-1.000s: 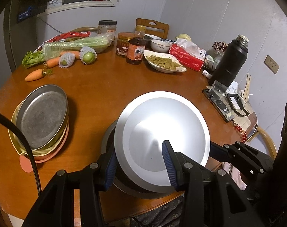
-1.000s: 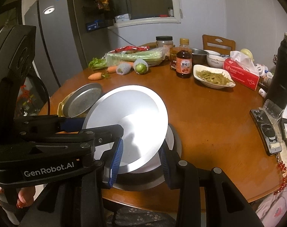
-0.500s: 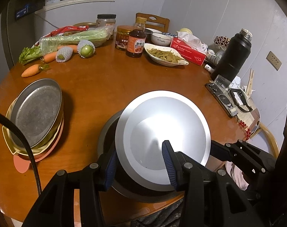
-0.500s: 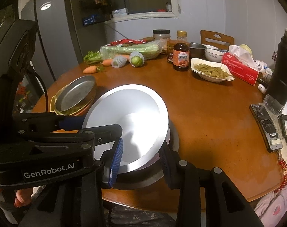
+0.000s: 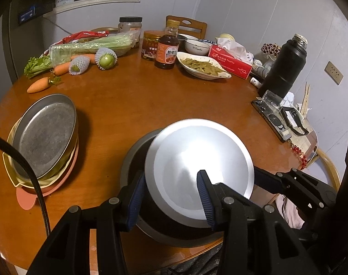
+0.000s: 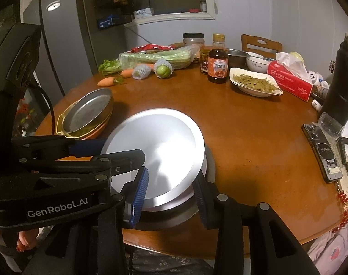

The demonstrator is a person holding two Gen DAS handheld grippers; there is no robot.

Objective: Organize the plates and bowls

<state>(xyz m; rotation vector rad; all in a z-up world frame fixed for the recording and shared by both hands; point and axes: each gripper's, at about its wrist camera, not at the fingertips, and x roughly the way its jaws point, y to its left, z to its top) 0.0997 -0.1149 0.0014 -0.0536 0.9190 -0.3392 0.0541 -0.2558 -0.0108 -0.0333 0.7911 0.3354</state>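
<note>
A shiny steel bowl (image 5: 199, 167) sits tilted in a larger dark steel bowl (image 5: 137, 151) at the table's near edge. It also shows in the right wrist view (image 6: 155, 155), above the larger bowl (image 6: 210, 167). My left gripper (image 5: 171, 197) and my right gripper (image 6: 169, 194) both hold its near rim, one finger inside and one outside. A stack of plates (image 5: 43, 137) with a steel pan on top stands at the left; the right wrist view shows the stack (image 6: 87, 114) too.
At the back stand carrots and celery (image 5: 66, 55), a sauce bottle (image 5: 167, 45), jars, a dish of greens (image 5: 203, 67), a tissue box (image 5: 231, 59) and a black flask (image 5: 284, 68). A phone (image 5: 272, 119) lies at the right edge.
Both grippers have lowered the shiny bowl a little toward the larger bowl. Their hold on it is unchanged.
</note>
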